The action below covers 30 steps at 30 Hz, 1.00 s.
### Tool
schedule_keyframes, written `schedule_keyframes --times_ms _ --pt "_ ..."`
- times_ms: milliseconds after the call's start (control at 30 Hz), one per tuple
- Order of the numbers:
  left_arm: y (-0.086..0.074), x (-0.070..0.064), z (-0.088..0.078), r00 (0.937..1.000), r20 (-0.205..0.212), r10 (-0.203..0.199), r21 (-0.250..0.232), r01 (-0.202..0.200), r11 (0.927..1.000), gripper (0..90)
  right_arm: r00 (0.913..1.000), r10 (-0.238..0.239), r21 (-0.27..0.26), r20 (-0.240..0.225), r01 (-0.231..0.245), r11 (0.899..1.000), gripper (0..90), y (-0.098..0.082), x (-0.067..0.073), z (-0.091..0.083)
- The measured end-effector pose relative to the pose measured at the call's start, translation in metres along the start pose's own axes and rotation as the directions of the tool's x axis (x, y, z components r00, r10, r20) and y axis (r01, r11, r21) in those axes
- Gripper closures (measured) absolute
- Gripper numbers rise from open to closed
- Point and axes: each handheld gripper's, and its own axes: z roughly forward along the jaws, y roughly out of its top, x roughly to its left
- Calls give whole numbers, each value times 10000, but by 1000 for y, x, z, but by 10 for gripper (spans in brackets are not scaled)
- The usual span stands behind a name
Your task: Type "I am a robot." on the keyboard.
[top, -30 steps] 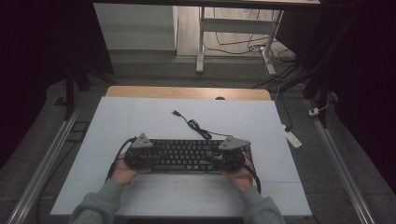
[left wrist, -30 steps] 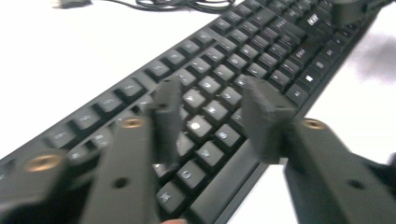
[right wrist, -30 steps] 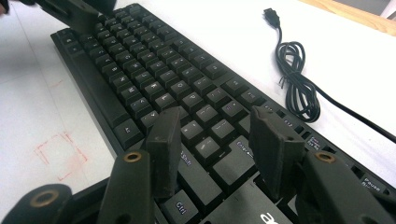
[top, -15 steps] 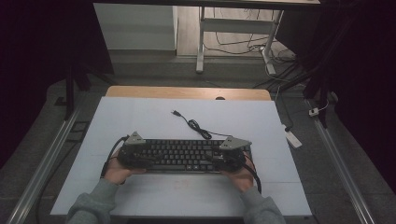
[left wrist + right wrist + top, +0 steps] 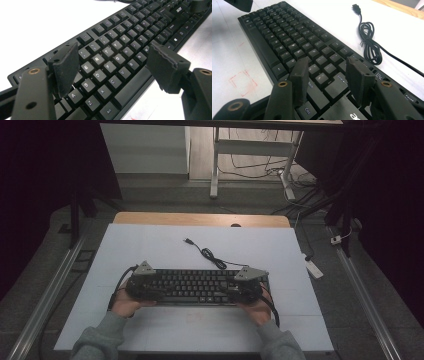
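The left gripper (image 5: 150, 287) was seen at the left end of the black keyboard (image 5: 197, 286), its jaws having just been opened and kept apart over the keys; the keyboard was laid with its long axis from left to right, its cable (image 5: 207, 254) pointed away, on the white table (image 5: 150, 245); the right gripper (image 5: 239, 289) was held at the right end, jaws apart above the keys, nothing clamped; a dark room with a grey floor (image 5: 350, 300) was seen around.

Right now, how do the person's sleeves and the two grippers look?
Both sleeves are grey-green knit. Each gripper, left gripper and right gripper, has two black jaws with dark rubbery pads, brass-coloured rivets, a grey three-cornered plate and a black cable.
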Motion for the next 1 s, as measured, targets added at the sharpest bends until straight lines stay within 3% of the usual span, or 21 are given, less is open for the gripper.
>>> schedule_keyframes --times_ms 267,533,900,1000 --pt "0 0 2 10000 40 73 60 -73 10000 259 10000 -39 -61 -33 39 10000 537 5 1 4" --pt "0 1 2 9999 83 88 95 -89 9999 253 9994 -113 10 -316 113 9999 568 18 5 24" --pt "0 0 3 9998 115 137 144 -138 9998 248 9958 -145 527 -909 194 9984 861 34 10 50" --pt "0 0 3 9998 116 149 144 -151 9998 248 9953 -155 806 -959 233 9965 894 35 10 56"
